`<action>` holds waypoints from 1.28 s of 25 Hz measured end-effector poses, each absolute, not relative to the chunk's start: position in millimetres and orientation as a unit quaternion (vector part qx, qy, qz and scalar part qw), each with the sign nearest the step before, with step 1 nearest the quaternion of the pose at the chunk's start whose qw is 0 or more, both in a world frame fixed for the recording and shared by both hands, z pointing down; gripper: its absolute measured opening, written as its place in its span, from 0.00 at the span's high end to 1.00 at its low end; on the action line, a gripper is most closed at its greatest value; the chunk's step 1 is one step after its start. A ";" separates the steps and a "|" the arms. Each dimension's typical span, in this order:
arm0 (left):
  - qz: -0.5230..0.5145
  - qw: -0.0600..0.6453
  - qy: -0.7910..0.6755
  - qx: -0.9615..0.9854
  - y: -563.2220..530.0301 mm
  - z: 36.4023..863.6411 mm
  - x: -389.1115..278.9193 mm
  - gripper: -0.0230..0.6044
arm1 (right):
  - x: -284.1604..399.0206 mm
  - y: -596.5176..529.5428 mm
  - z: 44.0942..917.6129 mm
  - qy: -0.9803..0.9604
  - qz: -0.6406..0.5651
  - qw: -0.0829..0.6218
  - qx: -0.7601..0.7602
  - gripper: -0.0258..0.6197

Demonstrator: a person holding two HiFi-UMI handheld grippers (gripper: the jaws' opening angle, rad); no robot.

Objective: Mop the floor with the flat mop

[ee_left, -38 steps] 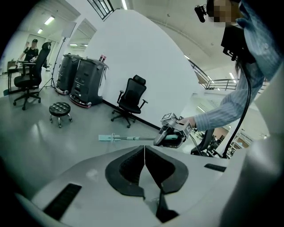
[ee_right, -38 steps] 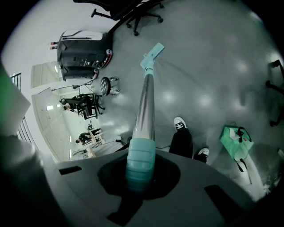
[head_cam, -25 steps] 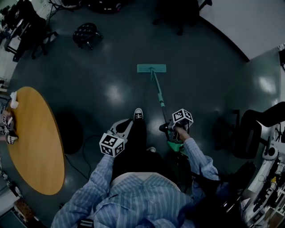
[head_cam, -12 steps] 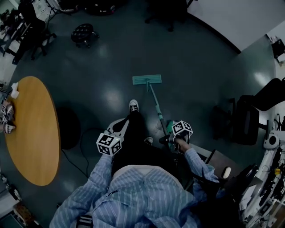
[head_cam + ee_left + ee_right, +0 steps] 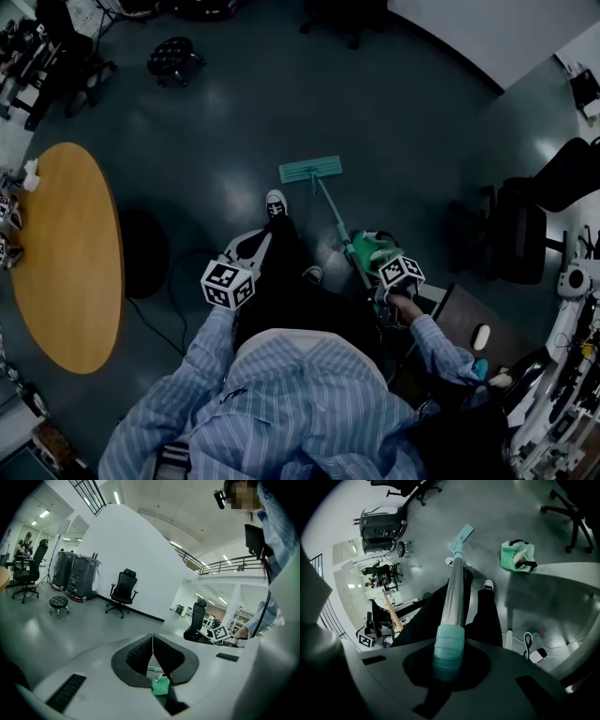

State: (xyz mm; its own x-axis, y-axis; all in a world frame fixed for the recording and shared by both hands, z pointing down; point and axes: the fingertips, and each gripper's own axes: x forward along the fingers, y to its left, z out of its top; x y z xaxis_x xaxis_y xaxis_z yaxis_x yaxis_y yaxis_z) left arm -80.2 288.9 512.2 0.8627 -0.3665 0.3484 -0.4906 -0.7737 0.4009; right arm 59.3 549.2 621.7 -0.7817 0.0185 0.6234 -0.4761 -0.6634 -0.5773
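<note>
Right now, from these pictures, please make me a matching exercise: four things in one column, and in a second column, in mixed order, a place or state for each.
Things
1. mop head
2. right gripper
3. left gripper
4. oval table

Places or states
a. jaws together, holding nothing
b. flat on the floor, ahead of the shoe
c. at the person's left side
d. shut on the mop handle

Pairs: 1-b, 2-d, 3-a, 4-c

This is an open office or lab hall. An oval wooden table [image 5: 70,262] stands on a glossy grey floor [image 5: 216,122]. A round rolling stool [image 5: 172,58] sits beyond the table, and black office chairs [image 5: 520,239] are well across from it. A curved white wall [image 5: 126,541] and a railed upper gallery [image 5: 229,565] rise behind.
</note>
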 end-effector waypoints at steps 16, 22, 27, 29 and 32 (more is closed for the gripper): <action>0.137 0.241 -0.219 0.935 296.6 512.9 -71.6 0.95 | 67.1 569.2 594.2 -0.388 0.864 0.167 0.273 0.94; 0.142 0.242 -0.213 0.936 285.5 516.9 -63.3 0.95 | 73.7 554.2 594.1 -0.390 0.861 0.176 0.274 0.94; 0.143 0.242 -0.208 0.937 268.7 515.5 -49.5 0.95 | 79.0 532.6 593.1 -0.394 0.861 0.178 0.269 0.94; 0.144 0.241 -0.205 0.938 258.5 515.5 -41.9 0.95 | 82.9 520.1 595.5 -0.395 0.860 0.178 0.270 0.94; 0.145 0.243 -0.200 0.938 242.3 517.4 -34.3 0.95 | 86.9 497.9 599.3 -0.396 0.859 0.178 0.272 0.94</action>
State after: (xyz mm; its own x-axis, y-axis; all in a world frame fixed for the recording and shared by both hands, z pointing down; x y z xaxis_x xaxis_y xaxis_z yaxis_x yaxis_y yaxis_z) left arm -34.3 242.3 517.4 0.8775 -0.3050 0.3701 -0.4463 -0.8016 0.3977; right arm 86.9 497.9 599.3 -0.7883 0.0906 0.6086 -0.5216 -0.6230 -0.5829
